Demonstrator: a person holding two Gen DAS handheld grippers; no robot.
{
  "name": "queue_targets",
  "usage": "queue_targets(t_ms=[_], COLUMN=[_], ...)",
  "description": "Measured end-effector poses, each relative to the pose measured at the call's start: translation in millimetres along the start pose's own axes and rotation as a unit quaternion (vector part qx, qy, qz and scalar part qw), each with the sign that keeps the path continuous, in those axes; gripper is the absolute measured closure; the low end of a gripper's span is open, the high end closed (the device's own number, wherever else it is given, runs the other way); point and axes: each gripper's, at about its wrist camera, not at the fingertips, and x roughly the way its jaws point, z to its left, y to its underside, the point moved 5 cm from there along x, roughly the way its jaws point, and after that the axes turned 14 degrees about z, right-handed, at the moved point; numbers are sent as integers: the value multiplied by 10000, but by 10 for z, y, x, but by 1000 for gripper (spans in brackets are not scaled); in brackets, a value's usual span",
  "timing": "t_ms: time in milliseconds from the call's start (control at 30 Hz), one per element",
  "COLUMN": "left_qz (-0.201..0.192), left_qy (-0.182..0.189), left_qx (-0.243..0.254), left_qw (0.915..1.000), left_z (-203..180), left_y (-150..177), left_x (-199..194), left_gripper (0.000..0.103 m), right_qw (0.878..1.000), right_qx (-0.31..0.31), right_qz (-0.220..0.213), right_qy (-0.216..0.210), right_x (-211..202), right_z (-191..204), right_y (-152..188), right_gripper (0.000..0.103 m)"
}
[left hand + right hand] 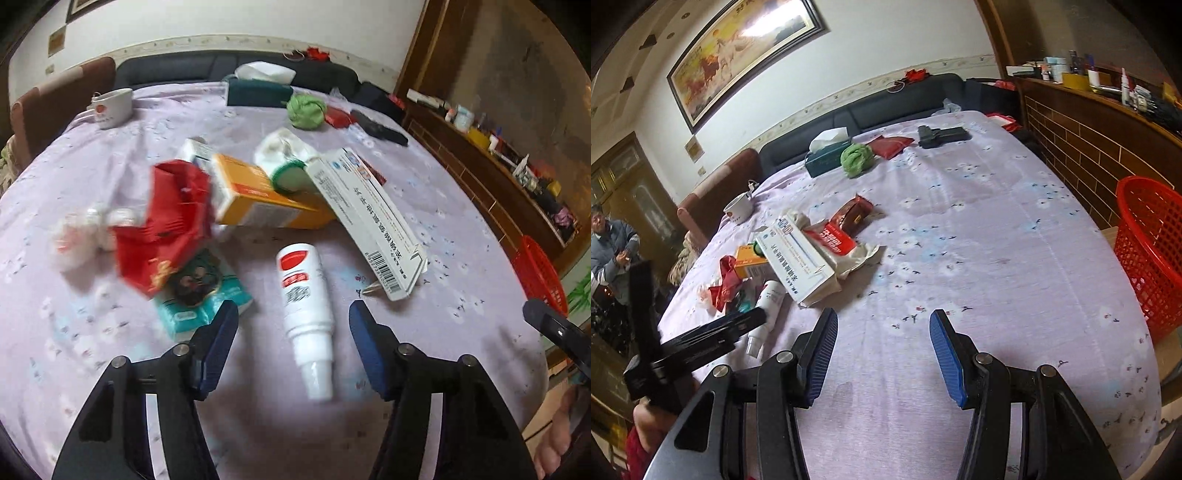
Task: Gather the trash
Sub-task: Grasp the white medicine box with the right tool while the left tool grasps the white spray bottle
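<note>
The left hand-held gripper (293, 314) is wide open with nothing in it, right over the white bottle (304, 306) lying on the purple surface (443, 258), so picking up looks next: go lower, squeeze, then carry it toward the red basket (1152, 251), while the right hand-held gripper (882, 325) waits wide open.

your red wrapper (166, 225) is motion-blurred, and the white lump (83, 236) beside it is too smeared to name. the wrapper covers part of the tissue pack (199, 299). the basket (1152, 251) runs off the right edge. the white box's (365, 218) print is too small to read.
</note>
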Motion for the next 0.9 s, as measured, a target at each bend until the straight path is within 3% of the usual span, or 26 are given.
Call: queue_targets(t_ms=[100, 133, 267, 333, 400, 633, 900], left_qz=[163, 268, 212, 190, 25, -357, -376], left_qy=[-105, -136, -263, -109, -182, -160, -69], left_qx=[108, 177, 162, 118, 132, -58, -20], left_qw=[9998, 9994, 9993, 9997, 9997, 9992, 9993], left_z=[-91, -124, -74, -28, 34, 205, 203], left_y=[-66, -86, -114, -71, 0, 70, 72], left_x=[144, 197, 202, 164, 79, -94, -114], left_gripper=[49, 58, 73, 73, 73, 73, 73], right_qw=[9999, 9997, 9986, 9974, 9954, 9844, 9704], right_qx=[-149, -227, -506, -661, -892, -1623, -2260], right_qz=[16, 28, 148, 222, 307, 665, 803], right_qy=[6, 17, -84, -159, -194, -115, 279], right_x=[16, 28, 122, 186, 283, 748, 1196], right_z=[74, 114, 294, 388, 505, 874, 1055], right_y=[-33, -55, -162, -219, -287, -541, -687], right_gripper=[47, 47, 46, 43, 36, 34, 35])
